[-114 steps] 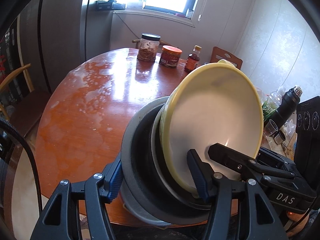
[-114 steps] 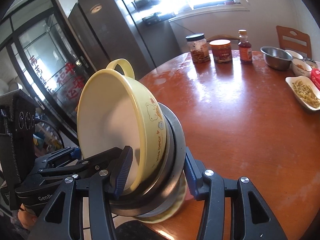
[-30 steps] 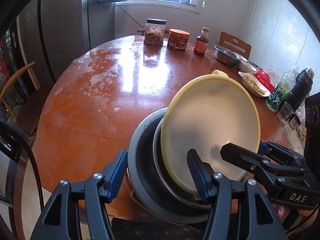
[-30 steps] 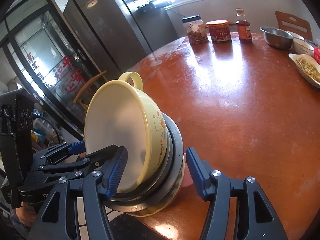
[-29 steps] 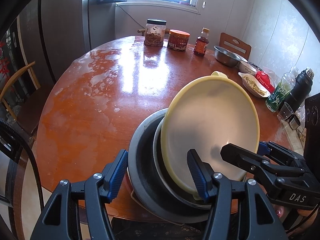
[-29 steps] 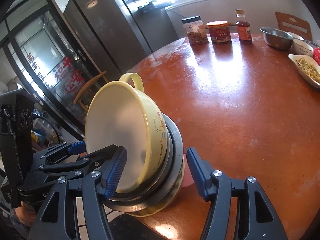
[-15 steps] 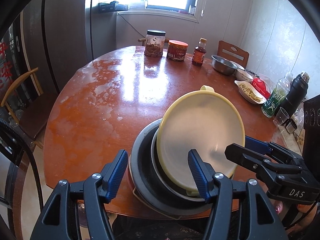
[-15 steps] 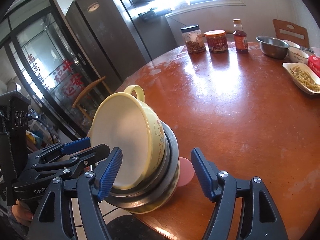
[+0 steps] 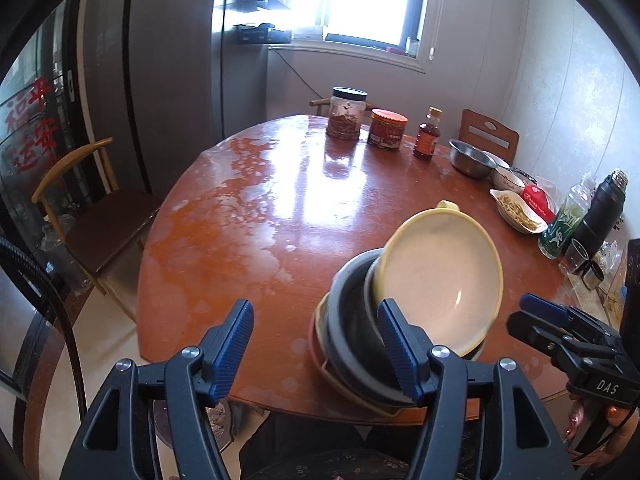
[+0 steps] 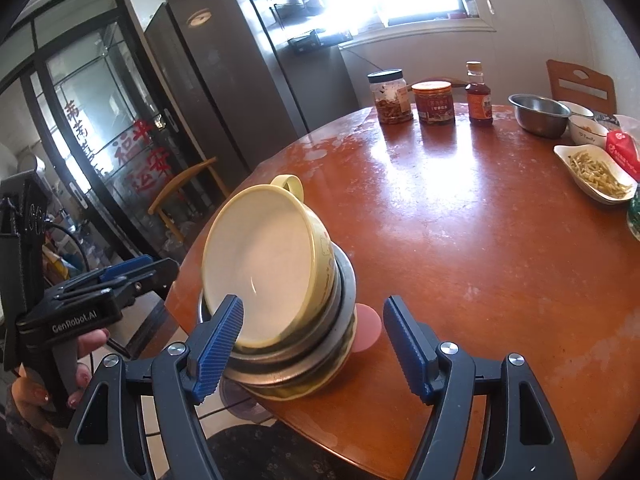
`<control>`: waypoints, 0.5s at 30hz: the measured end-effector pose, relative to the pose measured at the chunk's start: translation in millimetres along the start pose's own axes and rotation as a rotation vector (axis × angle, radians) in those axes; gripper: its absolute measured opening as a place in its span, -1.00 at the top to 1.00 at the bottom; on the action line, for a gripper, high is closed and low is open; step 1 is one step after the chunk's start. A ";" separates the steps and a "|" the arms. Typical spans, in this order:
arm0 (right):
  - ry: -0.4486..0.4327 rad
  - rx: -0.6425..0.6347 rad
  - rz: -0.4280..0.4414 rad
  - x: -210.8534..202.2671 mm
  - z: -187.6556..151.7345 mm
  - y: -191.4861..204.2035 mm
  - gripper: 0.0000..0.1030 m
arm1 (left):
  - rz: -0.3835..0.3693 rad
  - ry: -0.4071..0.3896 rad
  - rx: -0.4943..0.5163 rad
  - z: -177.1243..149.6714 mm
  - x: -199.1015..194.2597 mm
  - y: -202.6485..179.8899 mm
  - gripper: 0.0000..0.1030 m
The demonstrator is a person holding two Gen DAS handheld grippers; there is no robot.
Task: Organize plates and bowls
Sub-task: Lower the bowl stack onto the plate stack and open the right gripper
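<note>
The stack of bowls and plates sits at the near edge of the round table, a yellow bowl tilted on top. Both the left gripper and the right gripper have just been opening; their jaws are released, with nothing gripped.

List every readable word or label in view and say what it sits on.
"DAS": right tool's body.
"GenRobot.AI": left tool's body.
"Family": small white bowl.
Red Chinese characters on the glass door: unclear.
Jar, bottle, red packet, yellow bowl print: too small.
</note>
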State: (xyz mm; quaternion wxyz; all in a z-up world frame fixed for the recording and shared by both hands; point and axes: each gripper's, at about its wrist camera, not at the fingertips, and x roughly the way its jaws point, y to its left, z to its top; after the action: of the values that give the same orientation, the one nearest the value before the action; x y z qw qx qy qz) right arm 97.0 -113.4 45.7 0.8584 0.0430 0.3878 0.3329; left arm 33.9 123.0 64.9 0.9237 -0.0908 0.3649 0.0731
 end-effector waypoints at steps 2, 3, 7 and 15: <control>0.002 -0.009 -0.007 -3.3 -5.1 -1.1 -0.44 | 0.013 0.002 -0.014 -4.7 0.7 7.1 -0.25; 0.005 -0.010 -0.014 -4.1 -7.5 -1.8 -0.45 | 0.019 0.005 -0.023 -8.1 2.8 11.9 -0.26; 0.029 -0.013 -0.024 -2.6 -22.5 -5.5 -0.45 | 0.005 0.053 -0.068 -22.3 17.8 30.2 -0.26; 0.085 0.002 -0.028 13.0 -44.0 -9.6 -0.45 | 0.002 0.124 -0.067 -39.0 47.3 39.2 -0.26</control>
State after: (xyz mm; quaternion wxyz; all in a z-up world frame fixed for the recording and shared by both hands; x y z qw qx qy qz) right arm 77.8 -121.0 3.6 0.8456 0.0241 0.4248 0.3223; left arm 34.4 155.8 -0.1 0.8957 -0.1256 0.4189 0.0803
